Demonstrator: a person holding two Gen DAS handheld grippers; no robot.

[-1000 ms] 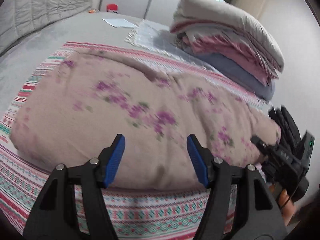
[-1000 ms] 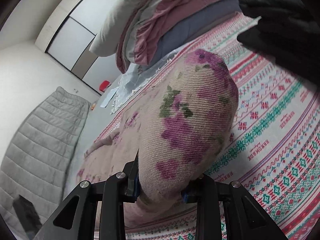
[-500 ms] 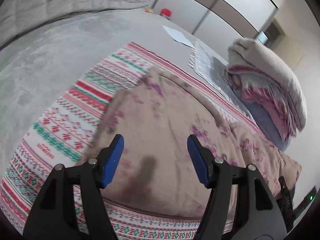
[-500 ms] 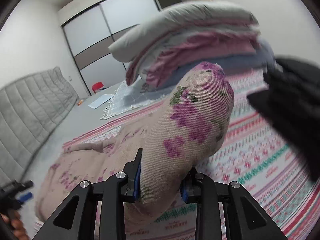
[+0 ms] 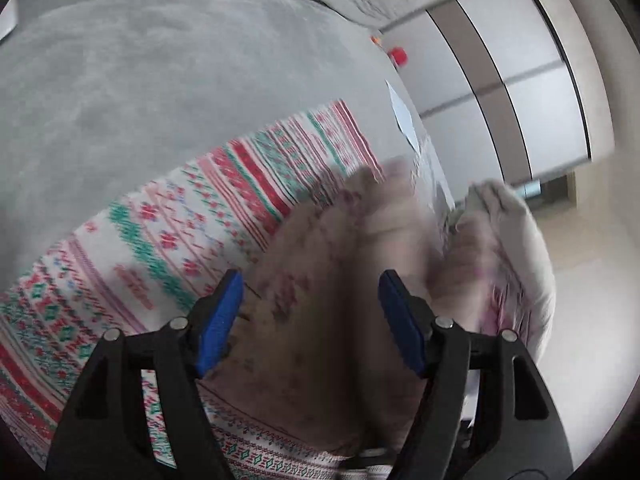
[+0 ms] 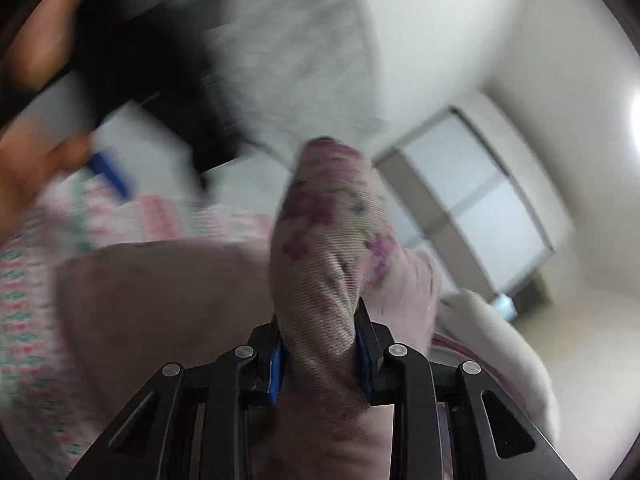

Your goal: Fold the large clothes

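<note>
A large pink floral garment lies on a patterned red, green and white mat. My left gripper is open, its blue pads on either side of the garment's near edge, not closed on it. My right gripper is shut on a bunched end of the same garment and holds it lifted above the rest of the cloth. The right wrist view is badly motion-blurred. The left gripper shows there as a dark blur with a blue pad at upper left, with the person's hand.
The mat lies on a grey carpet. A stack of folded bedding sits to the right of the garment. White wardrobe doors stand at the back, with a small red object and a paper sheet on the floor.
My right gripper has swung the held garment end up and leftward across the cloth. My left gripper has moved to the garment's left edge and tilted; its jaws stay open.
</note>
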